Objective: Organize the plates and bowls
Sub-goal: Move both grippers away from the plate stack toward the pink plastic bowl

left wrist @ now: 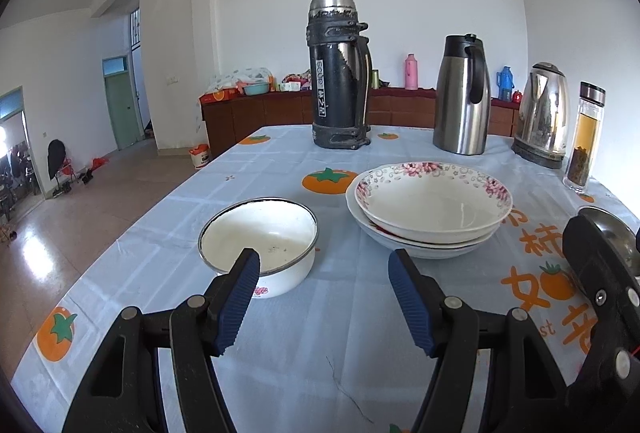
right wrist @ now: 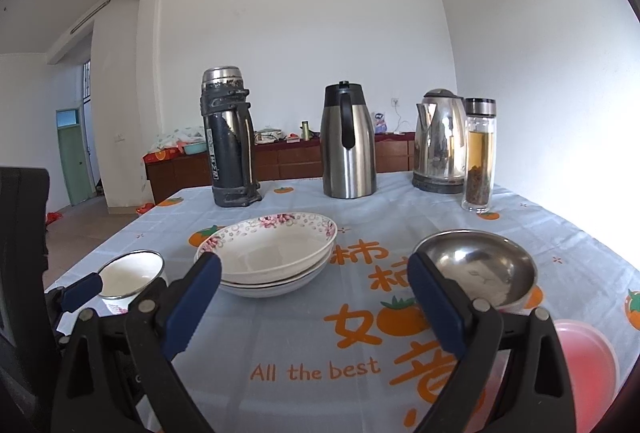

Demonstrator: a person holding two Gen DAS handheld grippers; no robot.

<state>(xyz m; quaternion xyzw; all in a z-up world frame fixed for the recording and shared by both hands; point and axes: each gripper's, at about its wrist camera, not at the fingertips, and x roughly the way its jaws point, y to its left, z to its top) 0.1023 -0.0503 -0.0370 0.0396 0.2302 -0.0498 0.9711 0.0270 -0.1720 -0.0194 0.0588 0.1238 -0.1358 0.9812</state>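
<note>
A white enamel bowl stands on the table, just beyond my left gripper's left finger. A stack of floral-rimmed white plates sits to its right. My left gripper is open and empty, low over the tablecloth. In the right wrist view the plate stack is ahead, the enamel bowl at the left, and a steel bowl at the right, behind my right finger. My right gripper is open and empty. A pink plastic bowl lies at the lower right.
A black thermos, a steel carafe, an electric kettle and a glass tea bottle stand along the table's far side. The table's left edge drops to the tiled floor.
</note>
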